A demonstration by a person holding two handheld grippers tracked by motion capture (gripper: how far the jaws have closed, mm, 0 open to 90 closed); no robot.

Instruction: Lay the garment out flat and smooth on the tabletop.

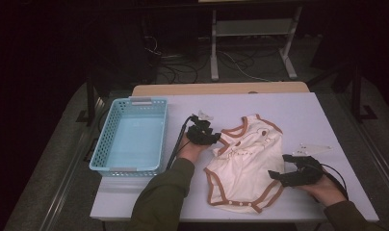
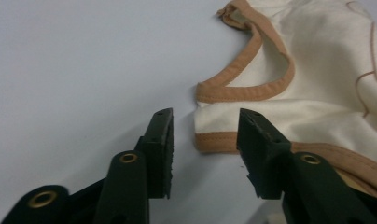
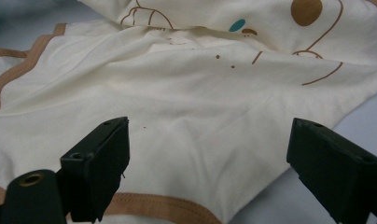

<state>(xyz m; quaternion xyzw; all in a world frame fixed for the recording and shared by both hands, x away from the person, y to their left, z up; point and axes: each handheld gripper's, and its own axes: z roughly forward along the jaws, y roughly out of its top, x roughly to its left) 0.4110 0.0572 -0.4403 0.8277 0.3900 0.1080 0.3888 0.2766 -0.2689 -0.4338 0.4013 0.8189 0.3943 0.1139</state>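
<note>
While its jaws stand half-spread around the brown-trimmed sleeve hem, not yet pinching, the left gripper sits low at the bodysuit's left edge, likely placed to catch that hem for a fold or lift. The right gripper rests at the garment's lower right side, jaws spread wide over the cream cloth and gripping nothing, probably waiting to take the other side. The bodysuit lies flat mid-table, neck away from the person. A blue basket stands just left, apart from the cloth, perhaps where it will go.
</note>
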